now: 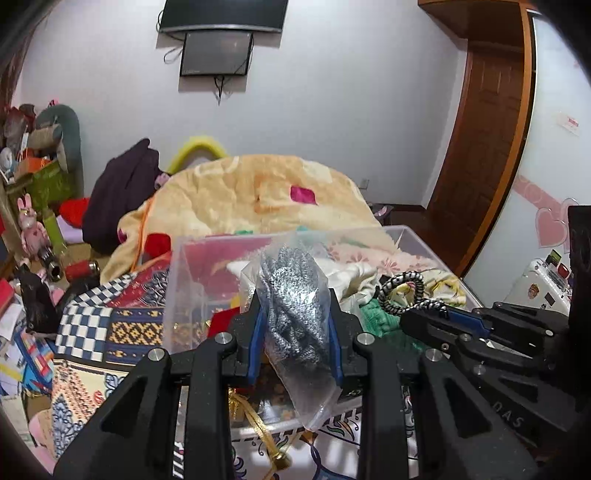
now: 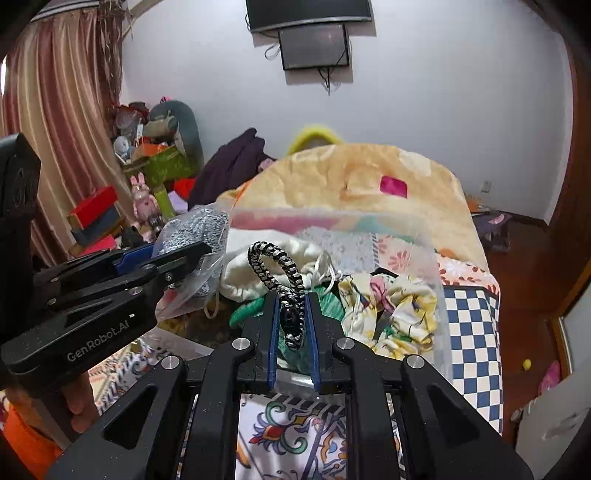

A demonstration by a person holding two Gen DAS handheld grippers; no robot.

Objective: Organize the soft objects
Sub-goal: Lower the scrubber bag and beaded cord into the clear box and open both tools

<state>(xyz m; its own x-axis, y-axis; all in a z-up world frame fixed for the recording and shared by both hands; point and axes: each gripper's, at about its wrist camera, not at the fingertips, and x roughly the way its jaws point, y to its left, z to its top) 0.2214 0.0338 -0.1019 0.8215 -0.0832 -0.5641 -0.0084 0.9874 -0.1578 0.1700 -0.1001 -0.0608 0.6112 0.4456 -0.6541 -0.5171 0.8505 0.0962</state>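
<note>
From the left wrist view, the left tool (image 1: 295, 332) was pinching a clear plastic bag of grey-and-silver braided cord (image 1: 295, 314) between its blue pads (image 1: 256, 339), holding it upright over the near wall of a clear plastic bin (image 1: 177, 295); the bag's lower corner hung below the pads, outside that wall; the right tool (image 1: 428, 314) came in from the right, closed on one black-and-white braided loop (image 1: 402, 291) above the bin's contents; this view alone showed a gold ribbon (image 1: 266, 432) trailing under the bin's near edge, and a brown wooden door (image 1: 484, 147) at the right; the bin stood on a bed covered by a patterned quilt (image 1: 110, 328) with blue-and-white checks.

From the right wrist view, the right tool (image 2: 291, 321) gripped the braided loop (image 2: 277, 269) at its lower end, where a dark bead showed between the pads, the loop arching up over the bin (image 2: 436, 266); inside lay a cream cloth (image 2: 258, 273), a green knit piece (image 2: 247, 310) and a yellow floral scrunchie (image 2: 399, 310), one of each; the left tool (image 2: 188, 258) stood at the left with its bagged cord (image 2: 199, 229) beside the bin; only here did pink striped curtains (image 2: 62, 122) show; one peach blanket (image 2: 351, 184) was heaped behind the bin, and two dark screens (image 2: 314, 29) hung on the white wall.
</note>
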